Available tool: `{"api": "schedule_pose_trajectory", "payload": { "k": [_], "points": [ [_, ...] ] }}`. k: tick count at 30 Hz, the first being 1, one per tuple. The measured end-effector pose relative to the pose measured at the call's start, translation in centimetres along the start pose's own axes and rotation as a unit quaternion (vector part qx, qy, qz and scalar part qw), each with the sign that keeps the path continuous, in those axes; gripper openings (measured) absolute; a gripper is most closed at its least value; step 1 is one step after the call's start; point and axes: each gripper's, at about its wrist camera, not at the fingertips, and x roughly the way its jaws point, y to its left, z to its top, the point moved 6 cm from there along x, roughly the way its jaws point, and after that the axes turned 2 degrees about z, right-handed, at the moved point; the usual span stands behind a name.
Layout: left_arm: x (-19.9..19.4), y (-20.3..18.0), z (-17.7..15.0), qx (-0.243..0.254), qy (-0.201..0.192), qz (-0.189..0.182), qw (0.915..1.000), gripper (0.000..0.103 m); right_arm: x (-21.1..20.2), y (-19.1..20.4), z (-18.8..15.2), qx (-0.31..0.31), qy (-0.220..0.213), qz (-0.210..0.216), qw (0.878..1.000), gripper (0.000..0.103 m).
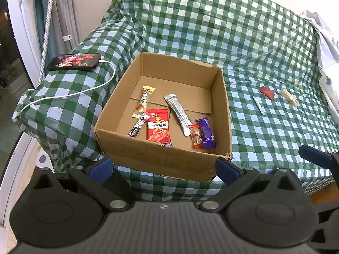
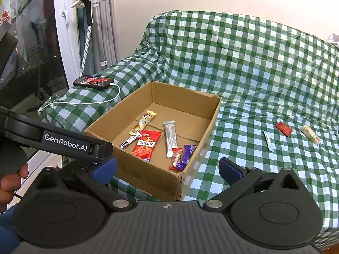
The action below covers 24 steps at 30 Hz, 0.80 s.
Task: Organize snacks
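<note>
Inside the corrugated cardboard box [image 1: 118, 114] by the checkered sofa's left armrest, glossy snack packets [image 1: 158, 127] lie lengthwise toward its back wall; both hand-held grippers [image 1: 164, 166] [image 2: 167, 168] hover spread, empty.

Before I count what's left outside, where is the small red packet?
The small red packet lies on the checked cloth right of the cardboard box, between a thin white stick and a pale wrapped snack.

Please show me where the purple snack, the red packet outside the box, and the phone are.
Purple snack [image 1: 206, 133], left wrist view, middle of the wrapper.
Red packet [image 2: 283, 128], right wrist view, centre of its top face.
Phone [image 1: 74, 61], left wrist view, middle of the lit screen.
</note>
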Motion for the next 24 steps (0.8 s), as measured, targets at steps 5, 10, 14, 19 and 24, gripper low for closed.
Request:
{"api": "schedule_pose_trajectory", "payload": {
  "k": [5,10,14,19,24],
  "points": [
    [-0.09,0.03,-0.08,0.0,0.001,0.0,1.0,0.103,-0.3,0.47,-0.08,-0.005,-0.002,0.001,1.0,0.102],
    [-0.26,0.08,-0.09,0.0,-0.002,0.0,1.0,0.103,-0.34,0.67,-0.12,-0.005,-0.002,0.001,1.0,0.102],
    [-0.51,0.16,-0.15,0.0,-0.004,0.0,1.0,0.103,-0.43,0.95,-0.37,-0.011,0.002,0.001,1.0,0.102],
    [-0.47,0.22,-0.11,0.001,-0.005,0.0,1.0,0.103,-0.74,1.04,-0.54,-0.015,0.001,0.001,1.0,0.102],
    [-0.42,0.19,-0.17,0.002,-0.004,0.0,1.0,0.103,-0.66,0.92,-0.95,-0.017,0.01,0.002,1.0,0.102]
  ]
}}
